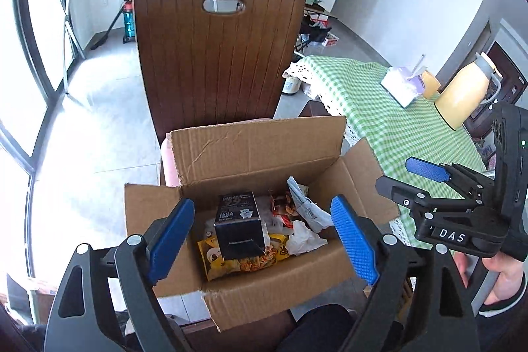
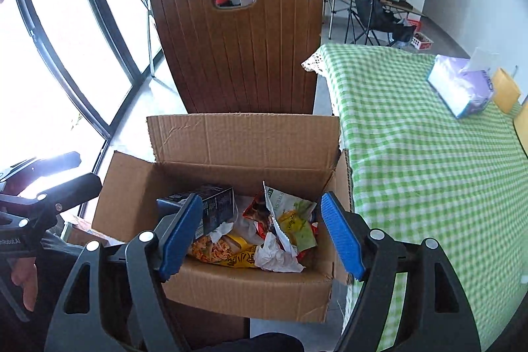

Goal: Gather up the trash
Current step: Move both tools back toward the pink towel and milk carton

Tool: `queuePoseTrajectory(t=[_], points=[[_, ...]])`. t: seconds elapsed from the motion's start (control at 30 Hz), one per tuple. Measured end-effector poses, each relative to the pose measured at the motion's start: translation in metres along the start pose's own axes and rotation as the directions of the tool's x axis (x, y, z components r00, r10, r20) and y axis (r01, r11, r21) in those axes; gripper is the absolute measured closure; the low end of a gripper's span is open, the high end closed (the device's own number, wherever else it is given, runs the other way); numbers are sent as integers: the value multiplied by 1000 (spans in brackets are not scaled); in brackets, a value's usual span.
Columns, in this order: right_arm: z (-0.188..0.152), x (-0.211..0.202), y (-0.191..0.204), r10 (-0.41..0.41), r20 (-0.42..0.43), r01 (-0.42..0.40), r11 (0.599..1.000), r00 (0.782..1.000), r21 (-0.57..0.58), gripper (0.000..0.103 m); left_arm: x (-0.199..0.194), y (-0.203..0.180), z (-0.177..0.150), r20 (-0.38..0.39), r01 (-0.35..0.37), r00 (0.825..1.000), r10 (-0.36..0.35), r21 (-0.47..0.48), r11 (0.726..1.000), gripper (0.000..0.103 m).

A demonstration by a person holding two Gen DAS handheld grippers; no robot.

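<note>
Your left gripper (image 1: 262, 241) hangs over the open cardboard box (image 1: 250, 154) at frame centre, jaws spread wide and empty; your right gripper (image 2: 262, 236) does the same, also wide apart. Inside the box lie a black carton (image 1: 239, 225), a yellow noodle packet (image 1: 244, 261), crumpled white paper (image 2: 275, 256) and a green-and-white wrapper (image 2: 293, 216); the brown chair back (image 1: 217, 45) rises behind; the green checked tablecloth (image 2: 422, 154) fills the right.
</note>
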State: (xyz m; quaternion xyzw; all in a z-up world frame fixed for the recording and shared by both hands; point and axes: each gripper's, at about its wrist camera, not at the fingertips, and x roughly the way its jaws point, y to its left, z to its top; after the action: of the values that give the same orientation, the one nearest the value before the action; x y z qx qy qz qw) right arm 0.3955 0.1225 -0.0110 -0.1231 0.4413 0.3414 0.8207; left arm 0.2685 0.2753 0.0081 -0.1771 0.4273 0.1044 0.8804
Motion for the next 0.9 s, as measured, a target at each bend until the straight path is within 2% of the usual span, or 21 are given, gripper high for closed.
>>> queuePoseTrajectory(t=[0.1,0.17,0.23,0.3,0.37,0.43,0.53,0.63,0.77,0.83,0.9], points=[[-12,-16,-4,10,44,-10,1000,999,12,30,-18,-2,-8,55,-42,998,41,14,999,21],[-22,-35,-6,7,104,-9,1000,995,11,30,-33,-9,-15,133,-86,988,83,16,996,17],[-35,-59,-11,2,196,-6,1000,981,19,24,-53,-17,-28,255,-136,959,128,16,991,14],[-50,-81,-18,-27,299,16,999,954,36,23,-70,-32,-43,383,-140,917,112,46,989,10],[-67,-101,-26,-65,378,46,997,923,61,23,-79,-49,-55,449,-125,891,66,102,987,8],[-86,-125,-38,-115,446,81,992,888,96,23,-83,-67,-64,487,-113,873,29,144,983,8],[-119,-162,-64,-219,516,151,974,828,170,21,-87,-98,-76,520,-75,853,-39,197,977,8],[-155,-199,-101,-348,526,233,933,776,273,18,-85,-138,-87,508,-24,852,-127,280,960,8],[-210,-244,-155,-506,452,328,848,735,417,18,-75,-197,-101,453,67,855,-252,386,920,8],[-245,-267,-184,-579,388,372,789,717,489,18,-68,-233,-108,413,123,854,-316,432,894,8],[-280,-288,-207,-646,328,415,723,689,552,18,-61,-267,-116,361,184,850,-382,476,860,8]])
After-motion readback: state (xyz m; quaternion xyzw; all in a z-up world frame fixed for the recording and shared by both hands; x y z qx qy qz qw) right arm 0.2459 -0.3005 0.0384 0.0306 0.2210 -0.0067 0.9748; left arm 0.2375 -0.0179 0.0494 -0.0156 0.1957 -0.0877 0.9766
